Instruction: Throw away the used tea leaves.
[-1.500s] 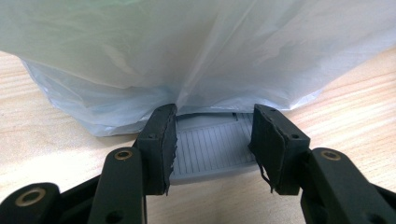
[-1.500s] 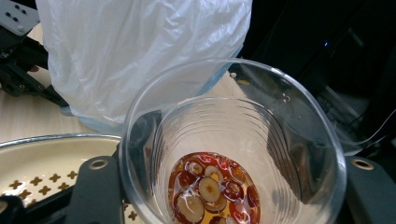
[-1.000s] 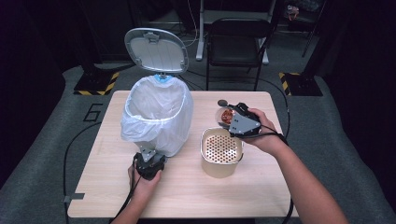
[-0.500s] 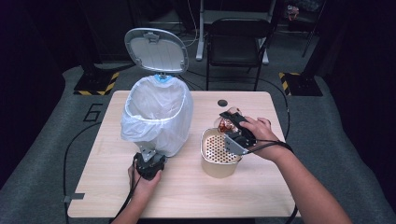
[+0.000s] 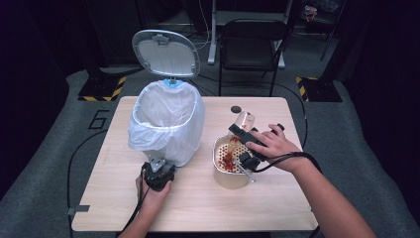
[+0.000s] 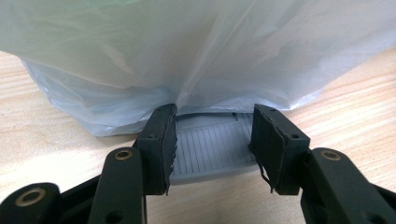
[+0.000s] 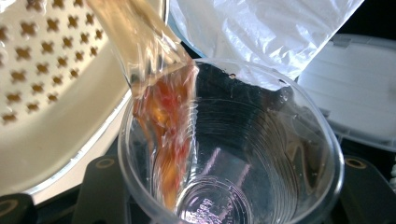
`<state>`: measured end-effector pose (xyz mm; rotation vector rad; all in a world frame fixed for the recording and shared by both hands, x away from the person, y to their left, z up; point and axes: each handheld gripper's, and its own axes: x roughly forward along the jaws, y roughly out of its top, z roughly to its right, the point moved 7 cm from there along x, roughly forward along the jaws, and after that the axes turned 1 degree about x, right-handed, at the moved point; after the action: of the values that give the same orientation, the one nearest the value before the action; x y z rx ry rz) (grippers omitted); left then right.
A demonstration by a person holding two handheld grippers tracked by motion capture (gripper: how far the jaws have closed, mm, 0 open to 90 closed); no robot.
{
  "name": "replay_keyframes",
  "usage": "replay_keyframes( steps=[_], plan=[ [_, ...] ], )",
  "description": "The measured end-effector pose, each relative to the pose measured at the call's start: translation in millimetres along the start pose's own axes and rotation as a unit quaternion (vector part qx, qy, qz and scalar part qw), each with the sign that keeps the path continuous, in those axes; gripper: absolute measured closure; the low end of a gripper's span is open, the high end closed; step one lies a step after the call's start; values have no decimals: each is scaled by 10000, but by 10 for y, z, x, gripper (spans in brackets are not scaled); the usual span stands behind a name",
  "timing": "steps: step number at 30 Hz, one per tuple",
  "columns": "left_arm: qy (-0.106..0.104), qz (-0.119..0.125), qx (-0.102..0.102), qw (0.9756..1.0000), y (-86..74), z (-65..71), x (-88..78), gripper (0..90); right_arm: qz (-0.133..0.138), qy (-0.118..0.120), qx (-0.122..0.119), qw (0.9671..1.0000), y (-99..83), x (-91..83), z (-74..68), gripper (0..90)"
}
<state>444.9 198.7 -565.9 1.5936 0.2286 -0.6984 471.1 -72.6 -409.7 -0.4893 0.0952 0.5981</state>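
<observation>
Cup tipped over the strainer

The right gripper (image 5: 246, 144) clasps a clear ribbed cup (image 7: 243, 154), spilling chunky red sauce (image 5: 229, 156) into the perforated cream strainer (image 5: 218, 148). The left gripper (image 6: 212, 144) pinches the bin's (image 5: 166, 119) grey ridged pedal (image 6: 212, 149) below crinkled liner.

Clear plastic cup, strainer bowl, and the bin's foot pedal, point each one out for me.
clear plastic cup (image 7: 261, 154), right gripper view, on its ribbed inner wall.
strainer bowl (image 5: 221, 145), high view, on its perforated left inside.
bin's foot pedal (image 6: 212, 151), left gripper view, on its ribbed grey top.
</observation>
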Motion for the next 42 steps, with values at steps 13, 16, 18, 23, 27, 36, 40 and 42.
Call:
replay_keyframes(
  steps=[13, 16, 18, 23, 27, 36, 40, 42],
  plan=[
    [1, -1, 5, 10000, 0, -2, 0, 505, -110, -256, -564, 9980, 100, -15, -125, 392],
    [-1, 32, -33, 10000, 4, 4, 4, 505, -106, -258, -838, 9961, 106, -23, -103, 391],
    [-3, 23, -24, 10000, 3, 3, 3, 505, -80, -250, -865, 9959, 113, -24, -95, 391],
    [-2, 27, -31, 10000, 3, 4, 3, 505, -66, -248, -832, 9962, 130, -24, -94, 390],
    [-3, 20, -25, 10000, 3, 3, 2, 505, -52, -237, -910, 9956, 144, -22, -87, 389],
    [-2, 22, -23, 10000, 3, 3, 2, 505, -29, -227, -766, 9968, 149, -14, -68, 387],
    [-13, -47, 68, 10000, -5, -7, -7, 505, 3, -172, -713, 9973, 145, -17, -52, 385],
    [-27, -75, 69, 9999, -7, -6, -11, 505, 120, -117, -819, 9965, 153, -5, -24, 383]
  ],
)
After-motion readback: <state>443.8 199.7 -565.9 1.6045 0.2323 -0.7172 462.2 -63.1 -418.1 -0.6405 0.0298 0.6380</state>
